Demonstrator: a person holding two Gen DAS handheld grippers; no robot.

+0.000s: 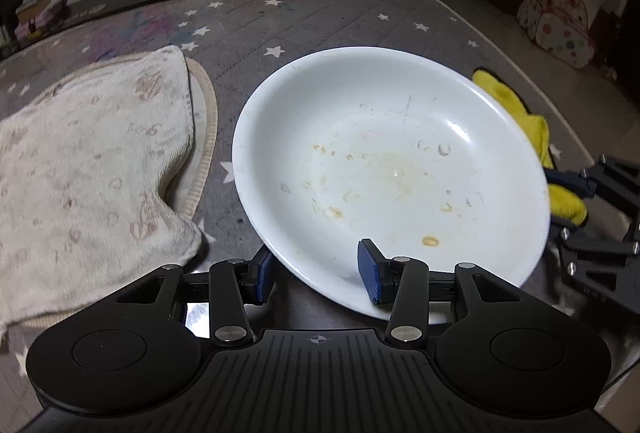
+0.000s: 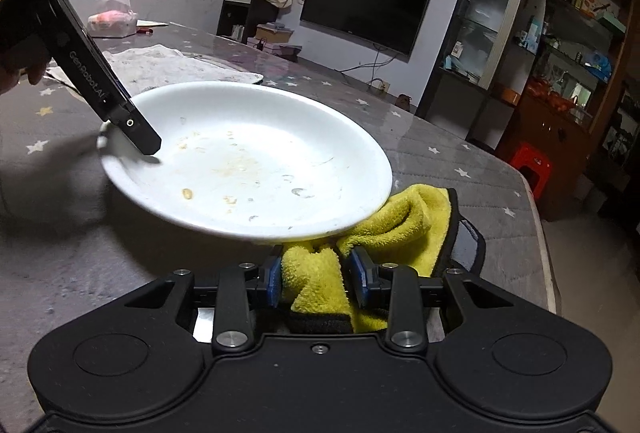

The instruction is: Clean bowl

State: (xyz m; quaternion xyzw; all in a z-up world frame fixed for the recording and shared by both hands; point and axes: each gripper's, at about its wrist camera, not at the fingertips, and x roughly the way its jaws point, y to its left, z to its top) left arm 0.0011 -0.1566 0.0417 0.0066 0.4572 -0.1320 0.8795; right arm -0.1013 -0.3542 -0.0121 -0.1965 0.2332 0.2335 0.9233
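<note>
A wide white bowl with brown and yellow food stains is held tilted above the grey star-patterned table. My left gripper is shut on the bowl's near rim, one blue pad inside and one under it. In the right wrist view the bowl fills the middle and the left gripper grips its left rim. My right gripper is shut on a yellow cloth that lies just under the bowl's near edge. The yellow cloth also shows past the bowl's right rim.
A beige patterned towel lies on the table left of the bowl. The table's right edge is close to the cloth. A red stool stands on the floor beyond.
</note>
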